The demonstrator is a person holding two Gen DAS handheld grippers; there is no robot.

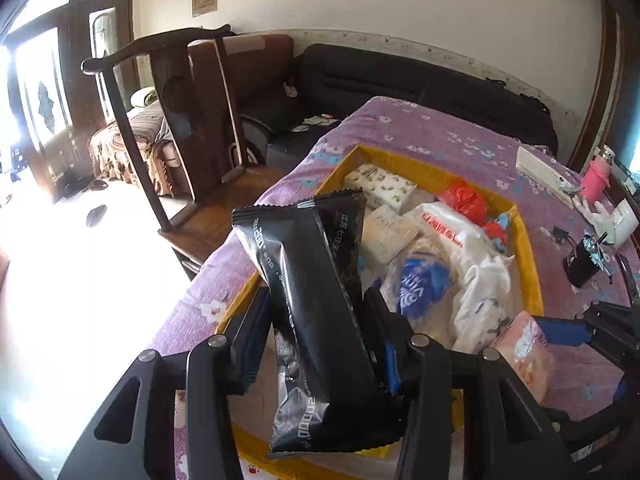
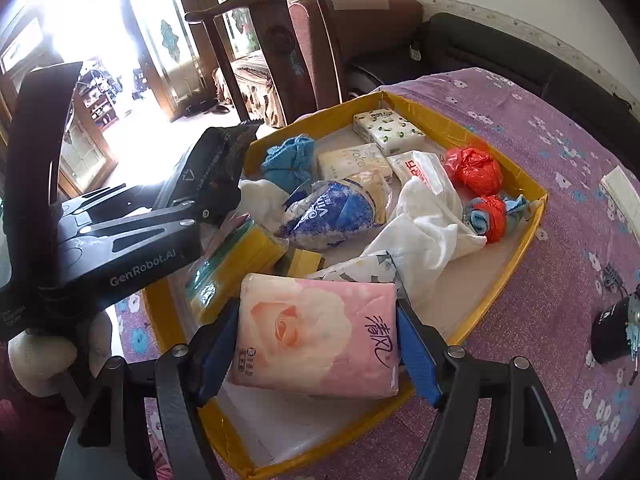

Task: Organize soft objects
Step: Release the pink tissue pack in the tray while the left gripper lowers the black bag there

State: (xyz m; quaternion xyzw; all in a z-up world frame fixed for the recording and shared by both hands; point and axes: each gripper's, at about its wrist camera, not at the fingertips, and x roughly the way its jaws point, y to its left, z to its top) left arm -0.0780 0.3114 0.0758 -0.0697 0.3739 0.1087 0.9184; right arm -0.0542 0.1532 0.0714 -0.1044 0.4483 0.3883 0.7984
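My left gripper [image 1: 318,316] is shut on a black packet [image 1: 308,296] and holds it above the near left edge of the yellow cardboard tray [image 1: 524,248]. My right gripper [image 2: 318,332] is shut on a pink rose-print tissue pack [image 2: 316,336] over the tray's [image 2: 516,240] near end. The pink pack also shows in the left wrist view [image 1: 524,352]. The left gripper and black packet [image 2: 224,152] show at left in the right wrist view. In the tray lie tissue packs [image 2: 386,128], a blue-white bag [image 2: 332,212], white cloth [image 2: 424,232], red bags [image 2: 474,170] and a blue cloth [image 2: 290,160].
The tray sits on a table with a purple flowered cloth [image 2: 560,208]. A black cylinder [image 2: 616,328] stands on it at the right. A white box [image 1: 544,174] and pink bottle [image 1: 598,174] are at the far right. A dark wooden chair [image 1: 192,128] stands beyond the table's left edge.
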